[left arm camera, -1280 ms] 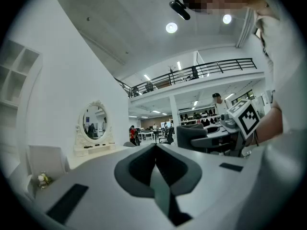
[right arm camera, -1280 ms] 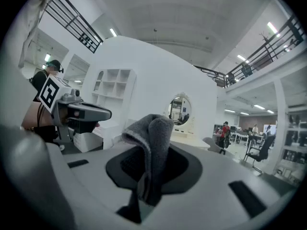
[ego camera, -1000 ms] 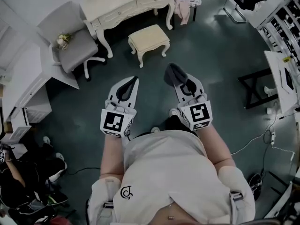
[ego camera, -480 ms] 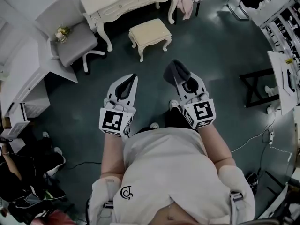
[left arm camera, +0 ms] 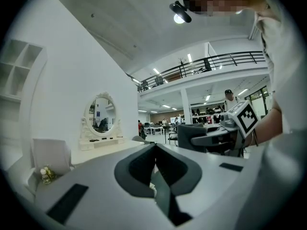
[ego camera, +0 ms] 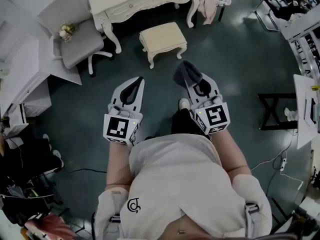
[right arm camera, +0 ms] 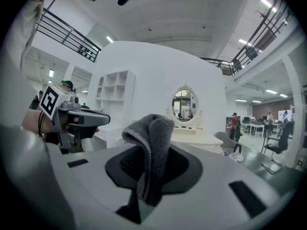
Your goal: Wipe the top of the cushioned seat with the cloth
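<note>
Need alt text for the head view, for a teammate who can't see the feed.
From above, a standing person holds two tools over a dark floor: the right tool grips a grey cloth, the left tool is shut and empty. The cream cushioned seat stands ahead of them, untouched, before a white dressing table.

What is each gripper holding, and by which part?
The right gripper pinches the grey cloth by its bunched lower part, the fold poking past the jaws. The left gripper is shut, empty.
</note>
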Demonstrator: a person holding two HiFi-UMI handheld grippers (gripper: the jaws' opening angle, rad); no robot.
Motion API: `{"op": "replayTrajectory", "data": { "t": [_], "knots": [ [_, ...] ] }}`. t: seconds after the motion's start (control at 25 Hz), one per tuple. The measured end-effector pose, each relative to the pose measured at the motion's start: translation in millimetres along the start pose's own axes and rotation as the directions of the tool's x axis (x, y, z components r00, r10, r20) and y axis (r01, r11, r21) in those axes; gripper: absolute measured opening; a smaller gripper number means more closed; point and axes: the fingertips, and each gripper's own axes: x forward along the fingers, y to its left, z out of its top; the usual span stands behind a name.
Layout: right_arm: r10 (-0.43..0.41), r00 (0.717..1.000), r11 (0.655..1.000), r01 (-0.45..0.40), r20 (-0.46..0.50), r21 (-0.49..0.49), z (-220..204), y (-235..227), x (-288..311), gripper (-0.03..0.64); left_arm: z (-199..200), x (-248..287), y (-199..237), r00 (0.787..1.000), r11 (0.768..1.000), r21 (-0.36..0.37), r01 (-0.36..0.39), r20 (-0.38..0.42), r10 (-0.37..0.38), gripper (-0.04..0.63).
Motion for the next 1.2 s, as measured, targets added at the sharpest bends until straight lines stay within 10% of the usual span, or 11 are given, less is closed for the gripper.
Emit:
{"op": "replayTrajectory", "data": {
  "t": [0.56,1.2],
  "knots": [
    [0.175,0.983,0.983,-0.178,-0.063,-0.047,-8,-191,140,0.075,15,204,40,0.979,0.977,-0.058,-0.203,-0.008,0.203,0.014],
    [0.343,0.918,0.938,-0.346,-0.201,0.020,-61,-193,354,0.077,-37,311,188,0.975,0.965,-0.142,-0.221,-0.003,0.223,0.014]
  ]
}}
